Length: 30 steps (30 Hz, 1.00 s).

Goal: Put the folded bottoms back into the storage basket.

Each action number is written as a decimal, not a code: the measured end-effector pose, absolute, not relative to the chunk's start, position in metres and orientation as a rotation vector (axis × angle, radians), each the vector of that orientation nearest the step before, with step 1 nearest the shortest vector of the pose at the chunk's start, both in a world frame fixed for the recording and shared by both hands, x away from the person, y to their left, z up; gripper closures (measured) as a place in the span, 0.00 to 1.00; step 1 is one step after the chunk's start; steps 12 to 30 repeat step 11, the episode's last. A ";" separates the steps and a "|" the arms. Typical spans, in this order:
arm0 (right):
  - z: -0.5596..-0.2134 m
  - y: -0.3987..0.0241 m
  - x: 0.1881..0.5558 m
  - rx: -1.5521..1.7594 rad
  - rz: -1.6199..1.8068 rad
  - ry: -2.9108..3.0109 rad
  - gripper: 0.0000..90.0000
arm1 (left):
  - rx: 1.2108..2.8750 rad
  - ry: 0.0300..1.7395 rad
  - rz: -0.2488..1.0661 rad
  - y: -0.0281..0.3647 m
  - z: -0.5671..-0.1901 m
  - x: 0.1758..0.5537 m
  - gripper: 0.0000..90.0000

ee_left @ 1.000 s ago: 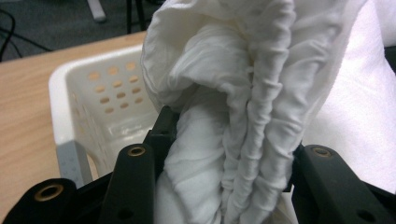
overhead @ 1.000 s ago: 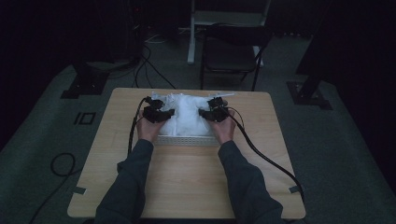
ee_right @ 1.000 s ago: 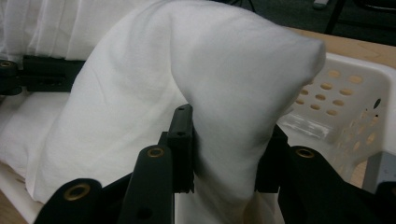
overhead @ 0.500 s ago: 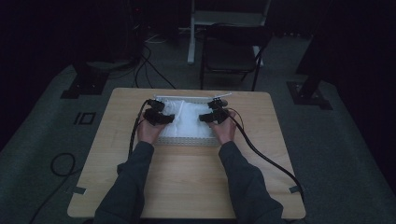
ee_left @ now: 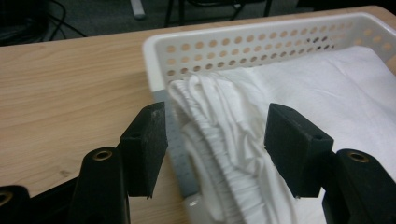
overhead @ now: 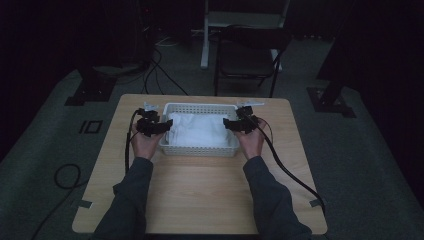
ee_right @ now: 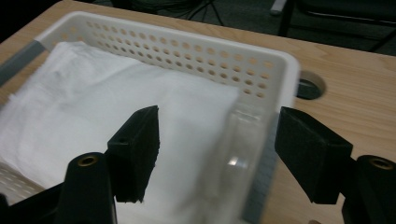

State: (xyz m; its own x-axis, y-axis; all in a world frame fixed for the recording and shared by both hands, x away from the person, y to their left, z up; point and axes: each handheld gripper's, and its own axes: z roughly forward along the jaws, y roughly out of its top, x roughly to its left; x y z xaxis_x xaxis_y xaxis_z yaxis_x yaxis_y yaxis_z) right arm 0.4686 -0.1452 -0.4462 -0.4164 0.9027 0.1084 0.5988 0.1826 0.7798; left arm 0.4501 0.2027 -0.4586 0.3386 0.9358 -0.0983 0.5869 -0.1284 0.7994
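Two grippers flank a white perforated basket of folded white cloth on the wooden table. Left gripper and right gripper each straddle an end wall, jaws wide apart, apparently gripping nothing. A dark chair stands beyond the table.

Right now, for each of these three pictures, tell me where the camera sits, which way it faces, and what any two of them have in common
High view: fixed above the person's side, facing forward and down on the wooden table; forearms, hands, left gripper and right gripper show.
Left gripper view: rides the left gripper, facing the white perforated plastic basket and bunched white cloth; open black jaws show.
Right gripper view: rides the right gripper, facing the basket's other end; open jaws straddle its wall.
Shared: both gripper views show basket, cloth, table.
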 end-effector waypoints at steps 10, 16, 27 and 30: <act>-0.460 -0.186 0.464 1.488 1.063 2.042 0.36 | 1.755 1.417 0.609 0.235 -0.462 0.439 0.43; -0.460 -0.186 0.464 1.488 1.063 2.042 0.36 | 1.755 1.417 0.609 0.235 -0.462 0.439 0.43; -0.460 -0.186 0.464 1.488 1.063 2.042 0.36 | 1.755 1.417 0.609 0.235 -0.462 0.439 0.43; -0.460 -0.186 0.464 1.488 1.063 2.042 0.36 | 1.755 1.417 0.609 0.235 -0.462 0.439 0.43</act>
